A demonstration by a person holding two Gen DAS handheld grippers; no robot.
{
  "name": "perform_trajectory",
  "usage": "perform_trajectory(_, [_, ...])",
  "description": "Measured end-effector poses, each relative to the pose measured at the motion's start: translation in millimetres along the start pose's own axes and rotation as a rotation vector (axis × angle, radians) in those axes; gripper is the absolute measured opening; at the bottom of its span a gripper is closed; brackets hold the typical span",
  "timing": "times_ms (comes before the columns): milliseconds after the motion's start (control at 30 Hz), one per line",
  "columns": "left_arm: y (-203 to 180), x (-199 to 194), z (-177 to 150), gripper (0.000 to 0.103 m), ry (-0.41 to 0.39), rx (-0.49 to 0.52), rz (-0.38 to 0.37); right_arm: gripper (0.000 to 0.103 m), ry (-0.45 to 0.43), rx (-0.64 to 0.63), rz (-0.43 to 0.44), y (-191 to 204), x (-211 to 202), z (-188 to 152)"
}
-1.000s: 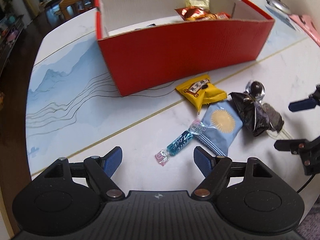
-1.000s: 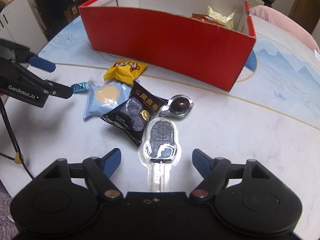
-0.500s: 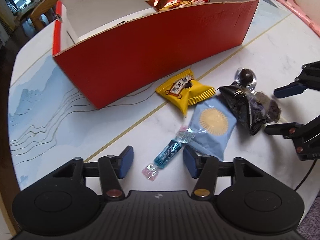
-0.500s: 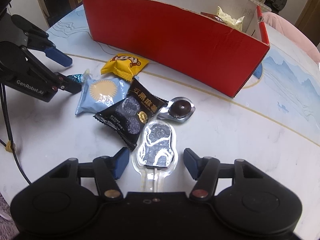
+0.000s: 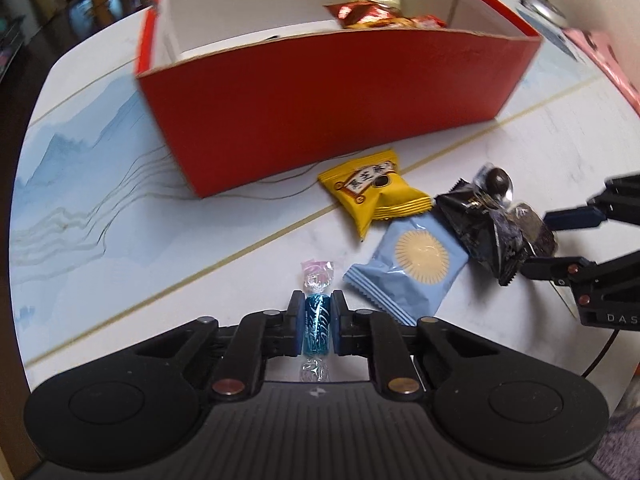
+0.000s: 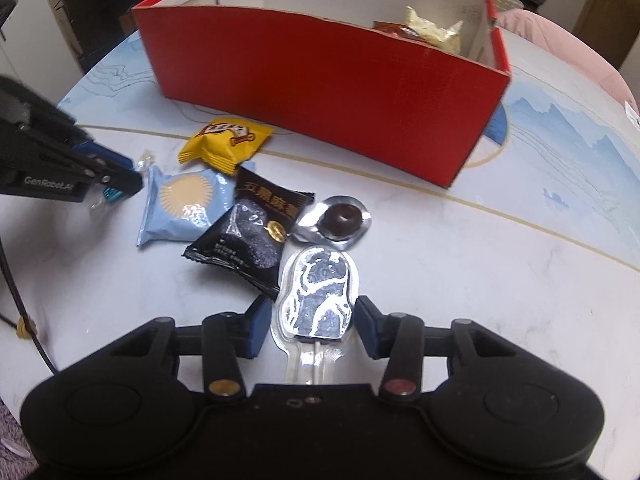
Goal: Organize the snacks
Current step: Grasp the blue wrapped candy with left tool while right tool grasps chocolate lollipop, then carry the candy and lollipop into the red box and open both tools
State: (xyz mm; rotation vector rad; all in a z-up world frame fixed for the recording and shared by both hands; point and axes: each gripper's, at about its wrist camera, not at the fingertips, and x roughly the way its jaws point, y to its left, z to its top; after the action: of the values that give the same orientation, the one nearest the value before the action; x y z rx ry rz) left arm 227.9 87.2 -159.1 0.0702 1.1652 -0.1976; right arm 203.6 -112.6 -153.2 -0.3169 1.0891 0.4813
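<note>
Left tongs (image 5: pixel 317 326) have just closed and pinch the blue candy (image 5: pixel 316 322) by its middle, low on the tabletop (image 5: pixel 120 248) beside the pale blue packet (image 5: pixel 408 268). Right tongs (image 6: pixel 312 330) have just been narrowing around the clear lollipop pack (image 6: pixel 318 300); a small gap shows on each side, so the pads are not yet pressing it. Yellow packet (image 6: pixel 226 146), black packet (image 6: pixel 256 232) and foil chocolate (image 6: pixel 340 220) lie loose before the red box (image 6: pixel 320 92), which holds two snacks (image 6: pixel 428 32).
</note>
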Motion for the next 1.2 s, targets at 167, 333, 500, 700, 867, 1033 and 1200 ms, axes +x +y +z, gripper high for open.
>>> perform_trajectory(167, [12.7, -5.3, -7.9, 0.013, -0.012, -0.117, 0.001, 0.045, -0.016, 0.054, -0.001, -7.9, -8.0, -4.1])
perform_trajectory(333, [19.9, -16.9, -14.7, 0.013, -0.040, -0.206, -0.022, 0.041, -0.046, 0.104, 0.013, -10.0, -20.9, -5.5])
perform_trajectory(500, [21.8, -31.0, -21.6, 0.013, -0.071, -0.240, -0.033, 0.041, -0.068, 0.101, 0.012, -6.5, -29.1, -8.5])
perform_trajectory(700, [20.5, -42.5, -30.2, 0.013, -0.093, -0.260, -0.042, 0.041, -0.092, 0.112, 0.019, -4.0, -40.7, -11.7])
perform_trajectory(867, [18.1, -60.5, -31.7, 0.013, -0.121, -0.267, -0.058, 0.041, -0.138, 0.128, 0.031, -4.8, -60.7, -6.4])
perform_trajectory(1033, [12.9, -80.9, -22.8, 0.013, -0.167, -0.251, -0.070, 0.041, -0.210, 0.127, 0.040, -7.0, -85.8, 10.6])
perform_trajectory(1200, [9.6, -98.8, -3.7, 0.013, -0.216, -0.242, -0.065, 0.041, -0.276, 0.130, 0.048, -14.4, -106.1, 34.3])
